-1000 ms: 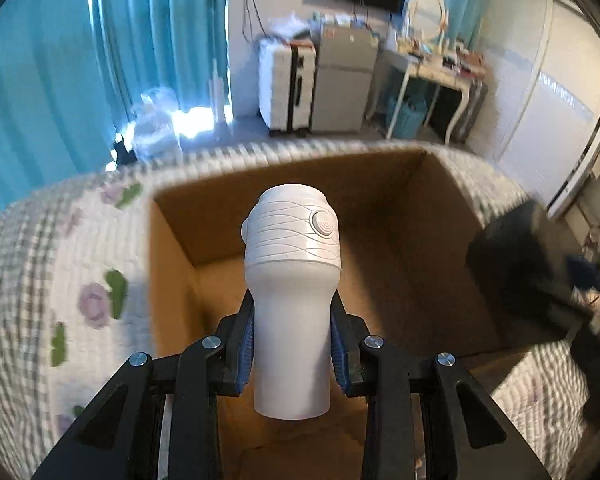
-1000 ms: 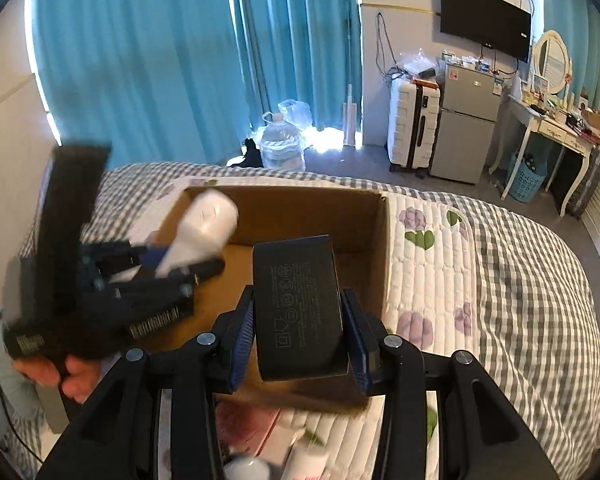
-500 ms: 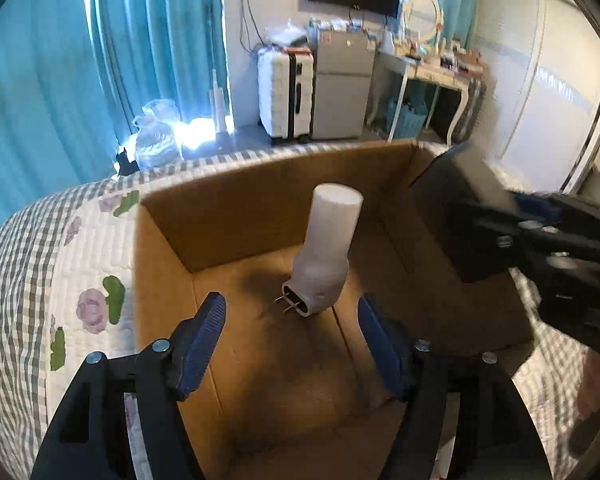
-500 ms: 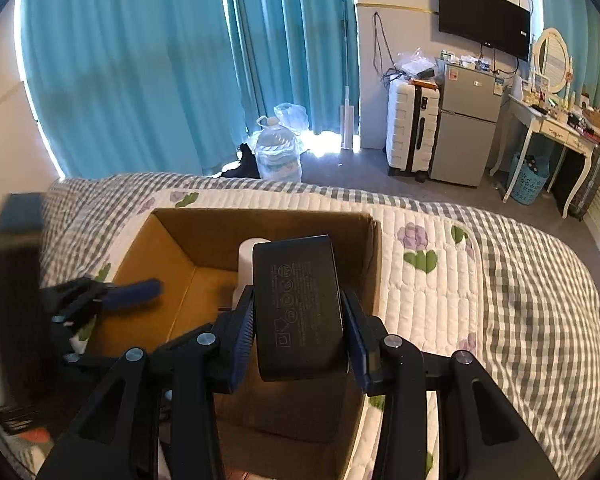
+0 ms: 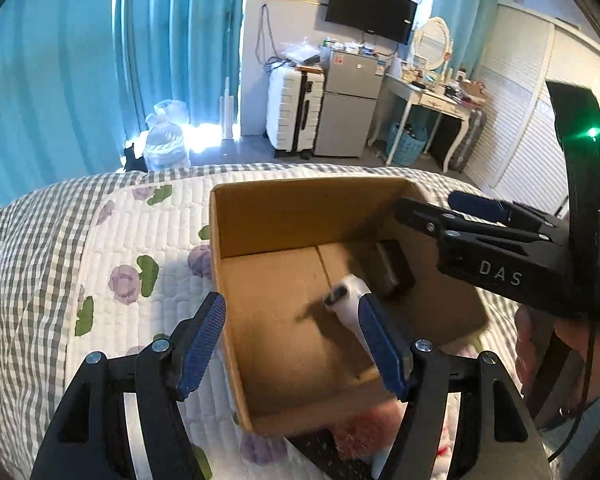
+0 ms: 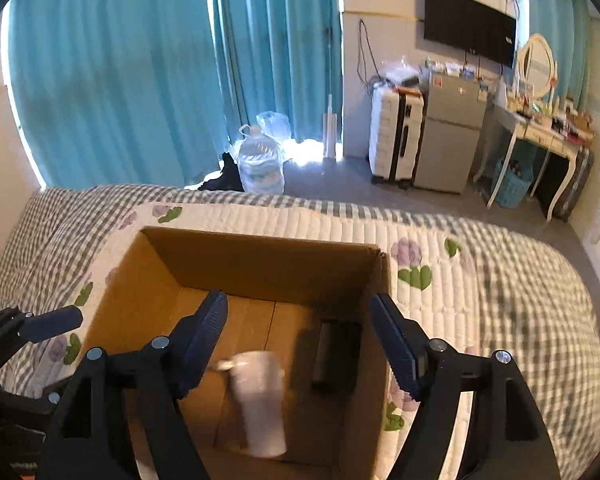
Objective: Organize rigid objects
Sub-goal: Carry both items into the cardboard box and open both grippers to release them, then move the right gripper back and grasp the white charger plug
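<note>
Left wrist view: the left gripper (image 5: 290, 344) stands wide open and empty above the near edge of the box (image 5: 260, 206) on the quilt (image 5: 140, 232). Two items lie on the box floor: a white plug (image 5: 350, 294), blurred, and a black adapter (image 5: 394, 266) beside it toward 1 o'clock. The plug sits just inside the right finger (image 5: 382, 350), partly hidden by it, whether touching cannot be told; the left finger (image 5: 202, 344) is well apart, outside the box wall at 9 o'clock. Right wrist view: the right gripper (image 6: 300, 340) is likewise spread and empty over the box (image 6: 260, 248); the plug (image 6: 260, 400) lies below and between its fingers, blurred, toward 6 o'clock; the adapter (image 6: 336, 354) lies near the right finger (image 6: 396, 344), clear of it. Judgement: both items are deposited and that step looks complete. Further objects show indistinctly on the quilt at 6 o'clock of the left view, below the box, so more sorting probably remains.
</note>
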A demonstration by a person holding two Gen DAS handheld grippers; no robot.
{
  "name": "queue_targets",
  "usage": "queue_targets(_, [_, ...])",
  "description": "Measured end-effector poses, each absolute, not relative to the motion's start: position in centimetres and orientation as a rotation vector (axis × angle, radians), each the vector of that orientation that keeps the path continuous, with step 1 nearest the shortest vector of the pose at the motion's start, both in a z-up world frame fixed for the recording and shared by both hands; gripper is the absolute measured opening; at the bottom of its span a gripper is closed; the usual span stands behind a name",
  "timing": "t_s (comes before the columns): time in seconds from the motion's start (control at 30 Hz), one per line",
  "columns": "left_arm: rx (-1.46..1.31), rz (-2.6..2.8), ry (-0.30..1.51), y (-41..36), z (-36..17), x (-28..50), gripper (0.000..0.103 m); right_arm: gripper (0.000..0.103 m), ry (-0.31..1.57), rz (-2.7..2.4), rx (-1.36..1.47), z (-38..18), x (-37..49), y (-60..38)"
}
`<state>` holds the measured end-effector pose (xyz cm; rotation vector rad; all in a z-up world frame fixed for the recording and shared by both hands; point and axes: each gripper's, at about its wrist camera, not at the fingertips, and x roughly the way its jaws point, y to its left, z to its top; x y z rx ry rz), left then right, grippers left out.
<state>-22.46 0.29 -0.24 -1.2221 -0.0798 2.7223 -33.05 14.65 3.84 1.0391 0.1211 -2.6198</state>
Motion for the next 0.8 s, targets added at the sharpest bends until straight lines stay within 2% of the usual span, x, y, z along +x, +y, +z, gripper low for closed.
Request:
queue_targets(0.17, [-1.151,2.727,-0.076,1.3,3.1,-19.2,0.072,0.074,0.12,-2.623,0.996,6.8,-29.3,14.8])
queue_targets(0.4, [-1.105,2.772,-0.047,1.4,5.9,-13.3,0.077,0.082,0.169,-2.654,0.929,10.4,-21.0,15.9])
queue_targets(0.67, [-1.177,2.816,-0.012,0.3,3.3,-7.8,0.077,0.086,0.16,-2.641,0.97,9.3,-13.4,16.5])
queue_targets(0.8, [-1.253,2.802,-0.012,-0.3,0.5,-6.2,0.077,0.087,0.23,-2.595,1.006,6.7,-11.1,15.9])
